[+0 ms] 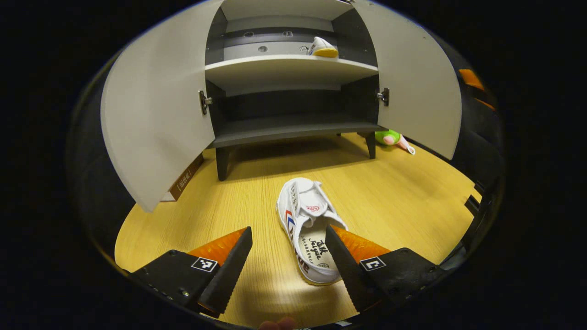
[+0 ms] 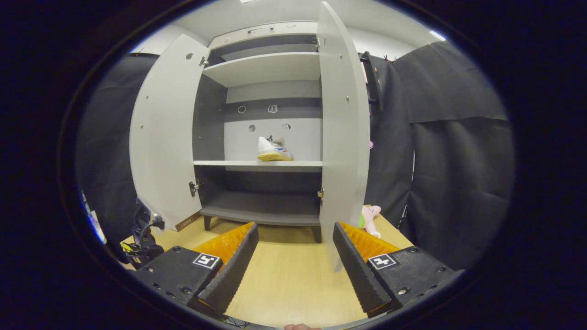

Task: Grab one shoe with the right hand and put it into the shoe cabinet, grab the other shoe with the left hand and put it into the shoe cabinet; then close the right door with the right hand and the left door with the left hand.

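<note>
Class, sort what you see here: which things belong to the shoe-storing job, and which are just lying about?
Job: shoe on the floor; shoe on the shelf; shoe cabinet; left door; right door; left tool, open; right tool, open.

Lying about: plush toy; brown box.

Both grippers [image 1: 289, 256] [image 2: 296, 252] agape (empty).

- A staged recording booth: black cloth walls [image 2: 458, 160] hang around a light yellow wood-grain floor [image 1: 390, 192].
- A white two-door shoe cabinet with grey shelves [image 1: 284, 68] suggests a home hallway.
</note>
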### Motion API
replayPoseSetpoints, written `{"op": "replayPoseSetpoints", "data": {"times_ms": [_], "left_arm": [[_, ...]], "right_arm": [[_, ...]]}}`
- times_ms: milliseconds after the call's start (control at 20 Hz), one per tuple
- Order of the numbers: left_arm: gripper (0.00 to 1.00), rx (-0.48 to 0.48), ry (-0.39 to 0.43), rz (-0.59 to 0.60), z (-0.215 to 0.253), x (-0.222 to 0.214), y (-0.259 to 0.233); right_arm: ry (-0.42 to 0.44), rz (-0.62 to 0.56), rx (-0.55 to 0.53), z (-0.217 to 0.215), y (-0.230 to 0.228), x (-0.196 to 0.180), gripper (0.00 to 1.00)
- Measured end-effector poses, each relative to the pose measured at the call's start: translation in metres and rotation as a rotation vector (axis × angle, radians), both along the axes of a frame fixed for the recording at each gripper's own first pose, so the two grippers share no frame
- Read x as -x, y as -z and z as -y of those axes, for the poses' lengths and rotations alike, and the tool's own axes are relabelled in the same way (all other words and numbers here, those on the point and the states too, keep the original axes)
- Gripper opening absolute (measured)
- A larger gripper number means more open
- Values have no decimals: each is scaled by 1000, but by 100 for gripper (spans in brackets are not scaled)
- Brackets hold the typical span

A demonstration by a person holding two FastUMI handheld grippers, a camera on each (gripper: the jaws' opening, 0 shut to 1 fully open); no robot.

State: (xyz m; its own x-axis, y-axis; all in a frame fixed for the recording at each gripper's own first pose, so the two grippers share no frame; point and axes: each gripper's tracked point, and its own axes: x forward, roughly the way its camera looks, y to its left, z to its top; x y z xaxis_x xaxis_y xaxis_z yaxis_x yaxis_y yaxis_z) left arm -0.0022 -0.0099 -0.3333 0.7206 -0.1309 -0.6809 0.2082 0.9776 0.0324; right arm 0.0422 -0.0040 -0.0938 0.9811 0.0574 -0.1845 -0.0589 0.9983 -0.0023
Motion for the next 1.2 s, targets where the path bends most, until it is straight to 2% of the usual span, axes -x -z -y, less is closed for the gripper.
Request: {"op": "replayPoseSetpoints", "data": {"times_ms": [350,650,700,850,900,950,1000,1050,1100,1150,1200], "left_arm": [[97,3,-27,-48,-5,-37,31],[95,48,-52,-73,0,-68,51],[100,56,-53,-73,2,-71,52],[71,72,-41,-55,12,-75,53],[47,60,-48,-46,12,-78,54],[39,41,-60,-29,11,-79,51],[39,15,-84,-31,5,-80,55],[13,20,-101,-10,4,-81,53],[21,6,-119,-16,3,-83,55],[20,1,-121,-25,0,-80,57],[11,-2,-118,-18,2,-80,51]], "right_arm": [[14,-31,-4,9,10,-7,100],[15,-53,8,9,17,-17,100],[17,-57,15,9,19,-18,100],[10,-66,22,6,22,-24,100],[8,-71,24,5,24,-25,100],[5,-73,24,4,25,-26,100],[3,-76,24,3,26,-28,100],[0,-80,25,2,27,-29,100],[-2,-84,30,2,29,-29,100],[-3,-86,33,2,30,-30,100],[-6,-88,35,1,31,-30,100]]}}
